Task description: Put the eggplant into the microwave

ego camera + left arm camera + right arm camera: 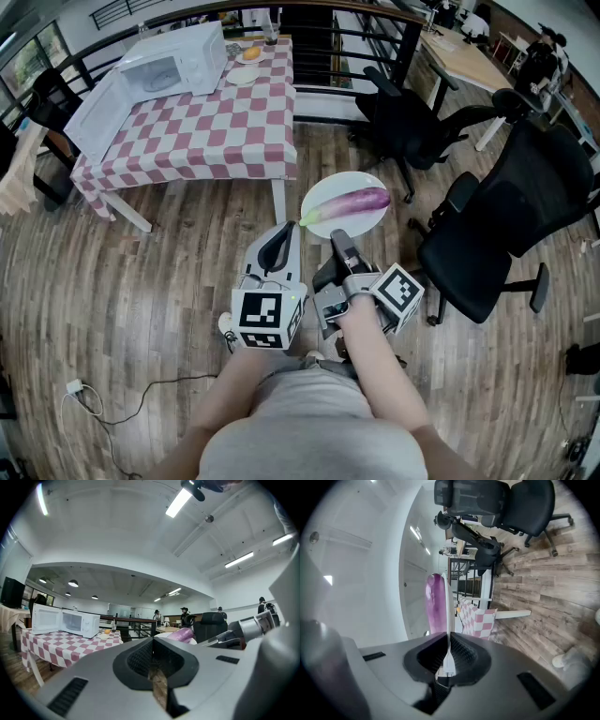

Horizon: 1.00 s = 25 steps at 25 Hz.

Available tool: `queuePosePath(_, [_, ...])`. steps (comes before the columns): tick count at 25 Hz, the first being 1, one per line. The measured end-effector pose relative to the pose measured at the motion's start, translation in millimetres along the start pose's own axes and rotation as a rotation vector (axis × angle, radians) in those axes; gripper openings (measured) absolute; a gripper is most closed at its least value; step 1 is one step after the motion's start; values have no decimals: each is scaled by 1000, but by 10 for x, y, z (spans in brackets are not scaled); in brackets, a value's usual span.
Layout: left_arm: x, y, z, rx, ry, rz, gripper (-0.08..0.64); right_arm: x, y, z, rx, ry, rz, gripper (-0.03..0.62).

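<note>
Head view, right gripper [339, 238] clenched on the rim of a white plate [362, 178] carrying the purple eggplant [352, 202], left gripper [279, 242] closed and empty alongside, open microwave [178, 58] well beyond on the checked table [225, 127]

No readable text, numbers, brand marks or signs in any view. The marker cube [268, 320] on the left gripper [284, 231] and the marker cube [401, 292] on the right gripper [339, 236] show only black-and-white square code patterns, no characters. Microwave [178, 58] front: no legible logo or panel print at this size.
</note>
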<state>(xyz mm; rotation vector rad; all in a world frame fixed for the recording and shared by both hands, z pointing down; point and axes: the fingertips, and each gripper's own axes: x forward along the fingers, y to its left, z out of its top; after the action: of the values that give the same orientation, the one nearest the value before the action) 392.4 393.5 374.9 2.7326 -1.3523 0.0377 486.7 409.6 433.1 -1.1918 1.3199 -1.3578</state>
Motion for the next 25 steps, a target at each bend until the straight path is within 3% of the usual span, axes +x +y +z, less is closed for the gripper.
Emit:
queuePosePath(16, [220, 724, 101, 1, 7, -14, 3, 707, 49, -344, 29, -7, -20, 37])
queuePosePath(25, [432, 1359, 196, 0, 4, -10, 3, 1255, 69, -611, 35, 1, -32, 37])
